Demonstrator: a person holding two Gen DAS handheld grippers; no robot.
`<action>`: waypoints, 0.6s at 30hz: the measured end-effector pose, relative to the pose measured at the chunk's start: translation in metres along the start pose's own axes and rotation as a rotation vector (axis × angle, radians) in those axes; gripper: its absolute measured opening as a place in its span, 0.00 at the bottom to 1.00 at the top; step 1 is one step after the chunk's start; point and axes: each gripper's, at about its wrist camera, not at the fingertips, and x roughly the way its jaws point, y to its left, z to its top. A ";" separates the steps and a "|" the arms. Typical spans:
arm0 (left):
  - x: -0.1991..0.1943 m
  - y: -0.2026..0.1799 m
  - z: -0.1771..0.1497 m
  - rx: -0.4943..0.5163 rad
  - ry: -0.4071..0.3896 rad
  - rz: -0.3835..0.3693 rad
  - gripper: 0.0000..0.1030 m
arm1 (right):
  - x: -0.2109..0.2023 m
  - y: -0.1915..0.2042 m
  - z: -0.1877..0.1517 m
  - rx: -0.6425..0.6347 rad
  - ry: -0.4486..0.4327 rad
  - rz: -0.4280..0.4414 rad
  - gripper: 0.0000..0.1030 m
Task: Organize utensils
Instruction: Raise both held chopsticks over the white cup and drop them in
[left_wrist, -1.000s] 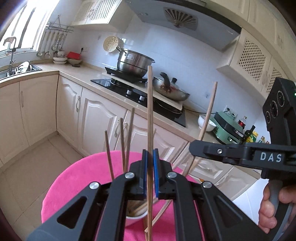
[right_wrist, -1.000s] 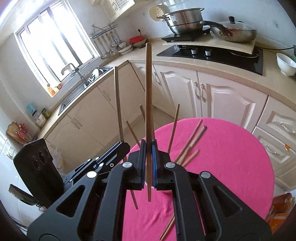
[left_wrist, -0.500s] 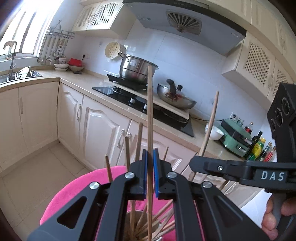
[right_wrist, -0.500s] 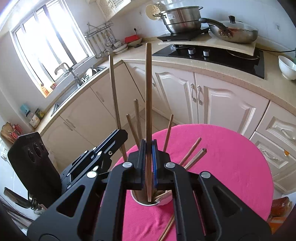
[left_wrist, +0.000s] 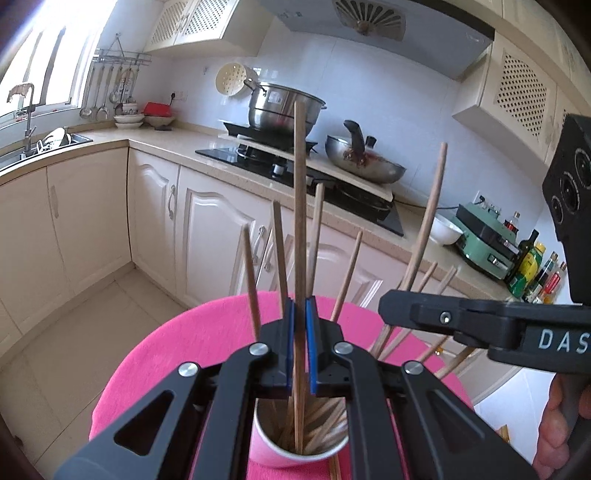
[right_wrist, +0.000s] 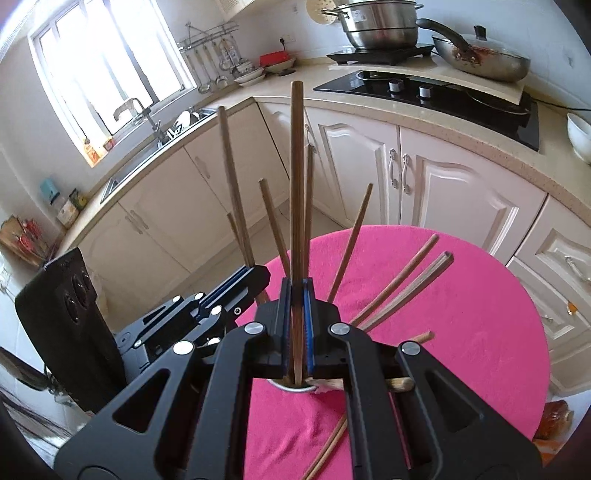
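Left wrist view — left gripper (left_wrist: 300, 347) clamps chopstick (left_wrist: 300, 206) over cup (left_wrist: 295, 452).

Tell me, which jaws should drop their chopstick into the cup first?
Probably the left gripper. Its chopstick stands upright with the lower tip already inside the pink cup. The right gripper holds its chopstick just above the rim, so it may follow.

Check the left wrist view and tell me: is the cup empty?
No, the cup holds many chopsticks, and the left gripper lowers another chopstick into it.
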 end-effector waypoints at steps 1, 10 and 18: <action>-0.001 0.000 -0.002 0.001 0.009 0.001 0.06 | -0.002 0.002 -0.003 -0.006 -0.003 -0.001 0.06; -0.010 0.001 -0.021 0.018 0.105 0.015 0.06 | -0.010 0.018 -0.015 -0.083 -0.031 -0.023 0.06; -0.018 0.005 -0.028 -0.008 0.173 0.030 0.13 | -0.010 0.027 -0.024 -0.123 -0.024 -0.041 0.06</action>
